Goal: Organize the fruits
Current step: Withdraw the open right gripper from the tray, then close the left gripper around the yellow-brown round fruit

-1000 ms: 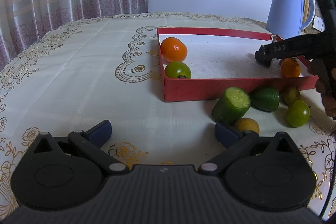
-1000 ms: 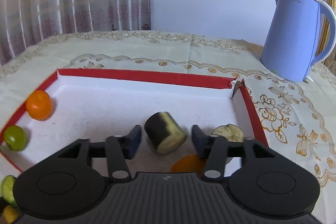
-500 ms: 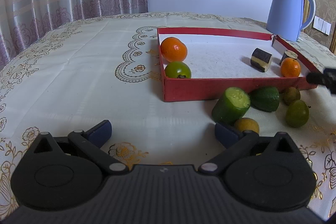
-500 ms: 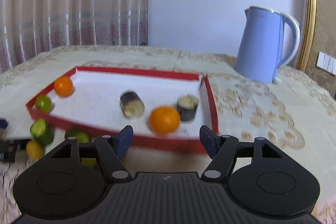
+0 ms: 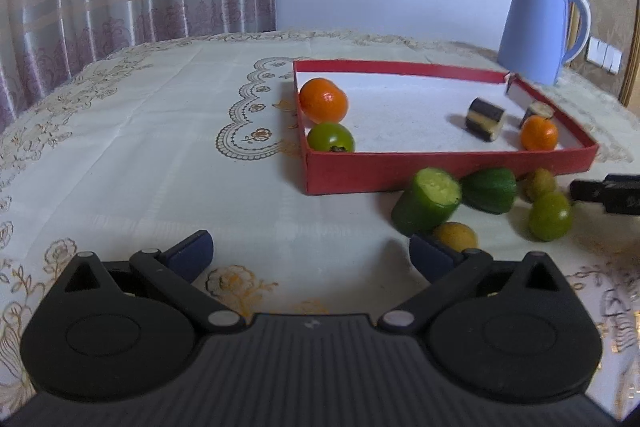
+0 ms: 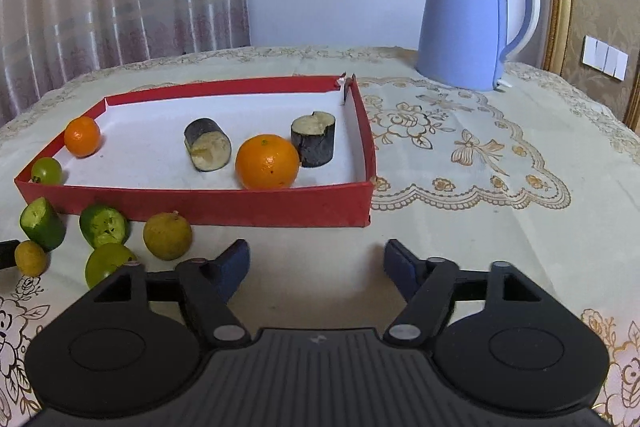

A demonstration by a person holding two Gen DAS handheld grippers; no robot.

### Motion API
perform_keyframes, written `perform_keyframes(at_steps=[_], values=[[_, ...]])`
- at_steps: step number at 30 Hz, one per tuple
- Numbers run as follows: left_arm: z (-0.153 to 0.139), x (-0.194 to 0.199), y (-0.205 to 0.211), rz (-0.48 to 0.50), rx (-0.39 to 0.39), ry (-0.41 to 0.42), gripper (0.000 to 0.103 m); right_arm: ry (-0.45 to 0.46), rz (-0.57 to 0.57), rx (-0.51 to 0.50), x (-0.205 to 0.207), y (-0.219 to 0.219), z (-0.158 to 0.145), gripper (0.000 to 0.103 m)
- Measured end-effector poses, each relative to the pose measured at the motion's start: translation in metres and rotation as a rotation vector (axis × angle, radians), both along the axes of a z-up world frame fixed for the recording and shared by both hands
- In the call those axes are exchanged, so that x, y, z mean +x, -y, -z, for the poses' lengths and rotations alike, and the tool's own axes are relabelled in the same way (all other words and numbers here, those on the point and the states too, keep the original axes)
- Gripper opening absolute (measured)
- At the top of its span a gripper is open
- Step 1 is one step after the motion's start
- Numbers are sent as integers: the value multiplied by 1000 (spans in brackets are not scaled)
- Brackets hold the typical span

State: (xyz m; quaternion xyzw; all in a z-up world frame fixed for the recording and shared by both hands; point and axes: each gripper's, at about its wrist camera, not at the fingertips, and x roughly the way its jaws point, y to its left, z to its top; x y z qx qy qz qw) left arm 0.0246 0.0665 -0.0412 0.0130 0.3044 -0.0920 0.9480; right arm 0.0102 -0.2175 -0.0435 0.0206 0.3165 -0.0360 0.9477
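A red tray holds two oranges, a green tomato and two dark eggplant pieces. Outside its near wall lie two cucumber pieces, a yellow-brown fruit, a green lime and a small yellow fruit. My right gripper is open and empty, just in front of the tray. My left gripper is open and empty, its right finger beside the small yellow fruit.
A blue electric kettle stands behind the tray on the right. The table has an embroidered cream cloth. Curtains hang behind it on the left. The tip of my right gripper shows at the right edge of the left wrist view.
My right gripper has let go of an eggplant piece in the tray and pulled back out over the near wall. The left gripper has barely moved.
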Motion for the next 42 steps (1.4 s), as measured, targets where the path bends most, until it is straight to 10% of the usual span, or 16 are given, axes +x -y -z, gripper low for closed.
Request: perform_keyframes(at_steps=[6, 13, 23, 35, 42], values=[[-14, -15, 1, 33, -110, -8, 103, -13, -15, -4, 2, -2, 1, 84], [-18, -17, 41, 56, -22, 8, 103, -15, -20, -2, 3, -2, 1, 86], [-6, -9, 47, 32, -11, -45, 82, -16, -24, -2, 3, -3, 1, 88], [-8, -14, 55, 72, -2, -33, 24, -15, -24, -2, 3, -3, 2, 88], [-8, -15, 57, 84, -1, -22, 24, -15, -25, -2, 3, -3, 2, 89]])
